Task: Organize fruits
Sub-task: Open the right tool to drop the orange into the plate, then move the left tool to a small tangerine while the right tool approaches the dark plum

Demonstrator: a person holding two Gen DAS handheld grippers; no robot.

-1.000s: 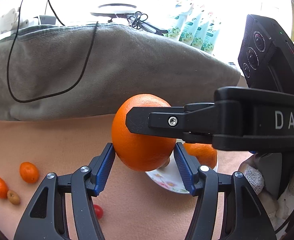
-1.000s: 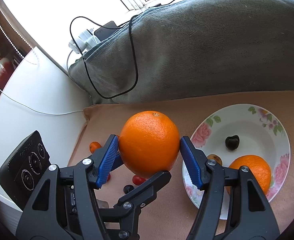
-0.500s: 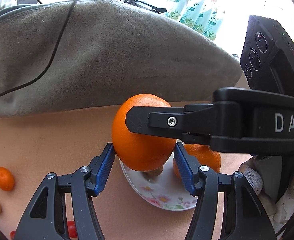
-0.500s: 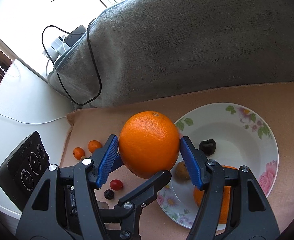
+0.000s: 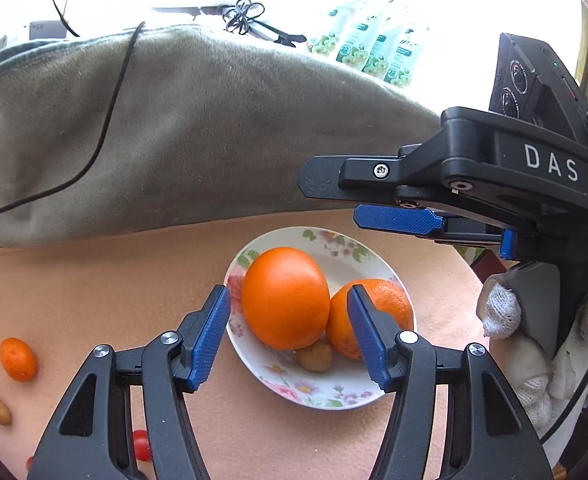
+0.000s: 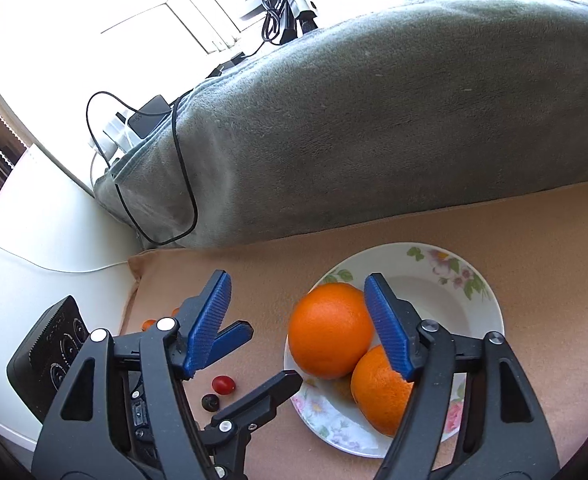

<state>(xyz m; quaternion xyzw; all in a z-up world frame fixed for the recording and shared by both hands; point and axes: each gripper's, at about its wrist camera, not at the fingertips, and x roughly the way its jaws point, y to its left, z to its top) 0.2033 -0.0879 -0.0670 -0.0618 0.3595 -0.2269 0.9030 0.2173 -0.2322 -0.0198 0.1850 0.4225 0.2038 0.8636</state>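
Observation:
A large orange [image 5: 285, 298] [image 6: 330, 330] lies in the flowered white plate [image 5: 322, 394] [image 6: 474, 292], against a second orange [image 5: 390, 304] [image 6: 378, 392] and a small brown fruit [image 5: 315, 356]. My left gripper [image 5: 288, 334] is open, its blue pads either side of the large orange without touching it. My right gripper [image 6: 296, 320] is open too, above the plate's left rim; it shows in the left wrist view [image 5: 398, 218] at the right. Loose small fruits lie left on the peach cloth: small oranges [image 5: 18, 359], cherry tomatoes [image 5: 142, 445] [image 6: 223, 385], a dark berry [image 6: 210, 402].
A grey blanket-covered bulk [image 5: 174, 132] [image 6: 374, 120] with a black cable [image 5: 106, 136] runs along the back of the cloth. A white surface [image 6: 34, 240] lies left of the cloth edge. Packets [image 5: 370, 56] stand on the sill behind.
Both grippers held the large orange together; now both have opened and the orange rests in the plate beside the other orange. The right gripper has drawn back from the left one.

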